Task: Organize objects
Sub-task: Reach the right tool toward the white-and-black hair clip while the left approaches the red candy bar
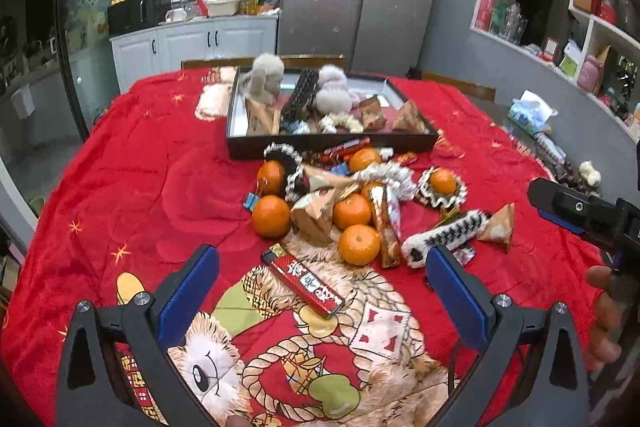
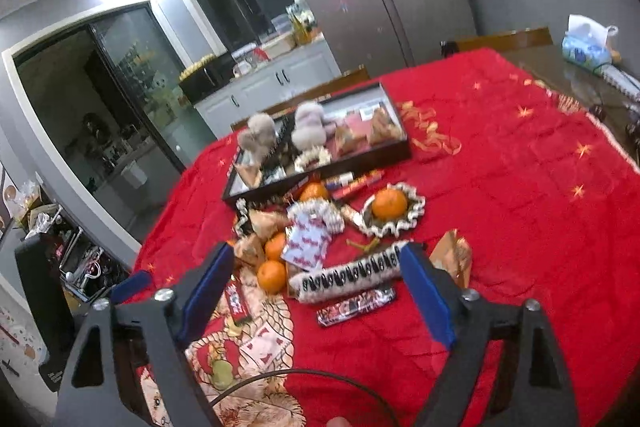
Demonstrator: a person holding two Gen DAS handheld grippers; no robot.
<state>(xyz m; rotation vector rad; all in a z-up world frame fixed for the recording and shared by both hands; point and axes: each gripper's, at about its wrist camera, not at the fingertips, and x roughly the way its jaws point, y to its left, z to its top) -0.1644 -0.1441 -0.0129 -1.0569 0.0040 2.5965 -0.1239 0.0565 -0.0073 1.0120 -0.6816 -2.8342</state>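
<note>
Both grippers wide; tray w/ plush toys, snack packets.

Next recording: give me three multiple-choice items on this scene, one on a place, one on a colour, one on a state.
1. Where do the two fluffy plush toys sit?
A. in the shallow black tray
B. on the floor
C. on the fridge

2. What colour is the cloth covering the table?
A. blue
B. red
C. white

3. How does the left hand-held gripper stand?
A. shut on an orange
B. shut on a candy bar
C. open, holding nothing

Answers: 1 A, both stand inside the tray. 2 B, red all around the pile. 3 C, its blue pads are wide apart above the cloth.
</note>
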